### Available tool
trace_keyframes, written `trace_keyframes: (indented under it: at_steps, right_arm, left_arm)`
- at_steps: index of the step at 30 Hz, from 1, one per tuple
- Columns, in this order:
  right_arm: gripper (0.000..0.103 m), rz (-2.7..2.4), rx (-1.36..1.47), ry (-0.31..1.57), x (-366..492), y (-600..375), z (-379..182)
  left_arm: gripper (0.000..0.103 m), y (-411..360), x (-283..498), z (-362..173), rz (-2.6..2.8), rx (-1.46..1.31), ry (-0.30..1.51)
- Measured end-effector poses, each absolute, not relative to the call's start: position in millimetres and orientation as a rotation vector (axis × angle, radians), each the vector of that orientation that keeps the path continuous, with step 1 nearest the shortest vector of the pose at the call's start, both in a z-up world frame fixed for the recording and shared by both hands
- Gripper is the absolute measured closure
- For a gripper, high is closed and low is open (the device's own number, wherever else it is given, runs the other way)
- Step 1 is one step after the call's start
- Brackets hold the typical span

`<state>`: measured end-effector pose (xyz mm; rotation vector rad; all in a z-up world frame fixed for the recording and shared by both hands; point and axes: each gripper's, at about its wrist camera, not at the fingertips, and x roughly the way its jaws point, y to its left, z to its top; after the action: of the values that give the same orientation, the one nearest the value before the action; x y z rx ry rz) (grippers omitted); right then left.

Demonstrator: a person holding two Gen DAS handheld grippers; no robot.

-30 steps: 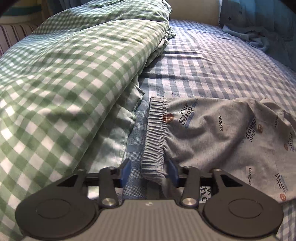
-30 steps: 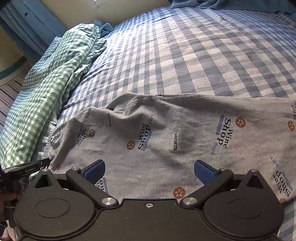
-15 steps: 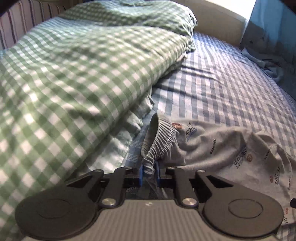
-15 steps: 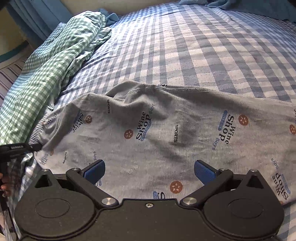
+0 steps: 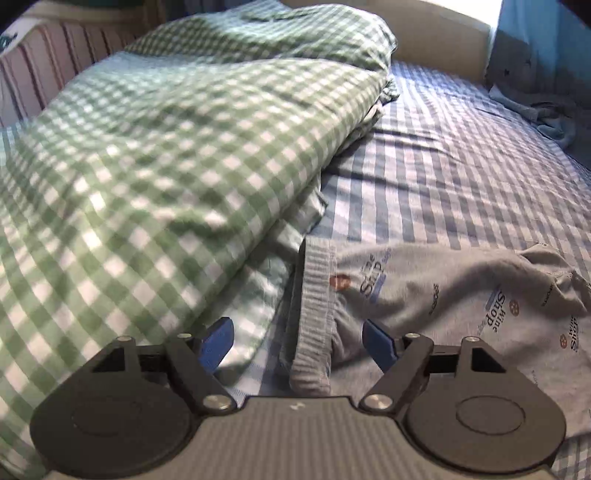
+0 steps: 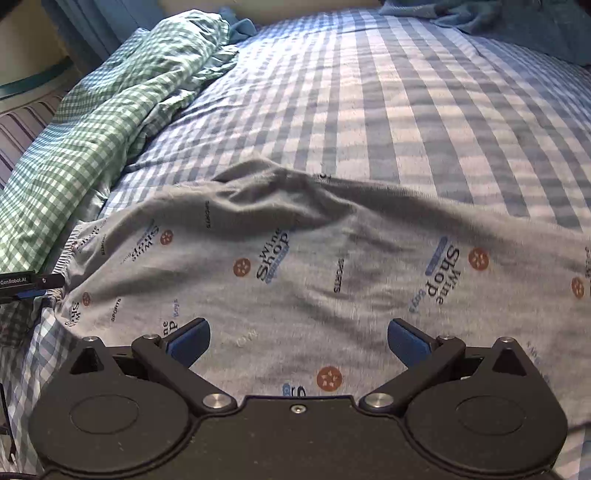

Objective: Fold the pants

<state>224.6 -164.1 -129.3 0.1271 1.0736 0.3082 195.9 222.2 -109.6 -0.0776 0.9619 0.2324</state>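
Note:
Grey printed pants (image 6: 332, 266) lie spread across the blue checked bed sheet (image 6: 406, 92). Their ribbed elastic waistband (image 5: 314, 317) is at the left end, running toward me in the left wrist view. My left gripper (image 5: 297, 341) is open, its blue pads either side of the waistband and not touching it. My right gripper (image 6: 297, 341) is open and empty, hovering over the middle of the pants. The left gripper's tip also shows at the left edge of the right wrist view (image 6: 33, 284), at the waistband.
A green checked duvet (image 5: 166, 166) is bunched along the left side of the bed, touching the waistband end. Blue clothing (image 6: 480, 22) lies at the far right. A beige headboard (image 5: 424, 40) and a striped cushion (image 5: 37, 74) stand beyond.
My left gripper was shut on the waistband and lifting it half a second ago; it has opened and the waistband has dropped flat. The right gripper stayed open, drifting slightly.

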Motion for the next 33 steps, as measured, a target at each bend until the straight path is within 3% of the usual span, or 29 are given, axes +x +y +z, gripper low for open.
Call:
trace_keyframes:
  at_steps: [4,7,13,14,15,17,18,26,27,28,29,31,33]
  right_arm:
    - [0.002,0.339,0.13,1.028,266.9,-154.3,-124.7]
    - [0.009,0.389,0.155,0.988,306.8,-139.2,-121.8]
    - [0.042,0.469,0.057,1.05,376.2,-96.2,-142.1]
    - [0.053,0.479,0.048,1.077,383.8,-91.0,-148.0]
    - [0.072,0.485,0.037,1.092,388.5,-86.8,-153.1]
    - [0.1,0.495,0.008,1.098,393.9,-81.4,-155.9]
    - [0.102,0.495,-0.018,1.082,394.1,-79.8,-154.2]
    - [0.103,0.428,-0.017,1.047,405.0,-92.8,-154.6]
    - [0.099,0.425,-0.015,1.067,406.3,-91.5,-160.5]
    - [0.093,0.412,-0.013,1.08,406.9,-91.0,-163.7]
    - [0.078,0.397,0.002,1.074,405.0,-92.9,-162.5]
    - [0.065,0.384,0.037,1.028,394.2,-100.5,-151.1]
    - [0.035,0.369,0.03,0.978,371.8,-108.6,-135.6]
  left_arm:
    - [0.022,205.9,224.3,-104.0,0.206,0.039,0.92]
    - [0.022,191.7,242.2,-107.0,0.148,0.086,0.888]
    - [0.024,170.8,271.3,-136.4,0.149,0.222,0.927]
    - [0.026,170.2,274.1,-140.8,0.157,0.231,0.937]
    - [0.027,171.0,276.9,-146.4,0.169,0.243,0.95]
    - [0.03,172.8,281.2,-154.6,0.191,0.26,0.98]
    - [0.03,175.9,281.9,-158.2,0.189,0.251,0.993]
    - [0.026,179.8,281.6,-160.5,0.212,0.226,0.999]
    - [0.026,178.3,285.0,-158.8,0.215,0.232,1.006]
    - [0.025,177.1,285.9,-156.3,0.215,0.239,1.009]
    - [0.023,175.1,286.3,-152.0,0.214,0.248,1.01]
    - [0.017,170.4,282.7,-142.5,0.218,0.258,1.004]
    - [0.01,161.8,274.9,-132.8,0.203,0.235,0.986]
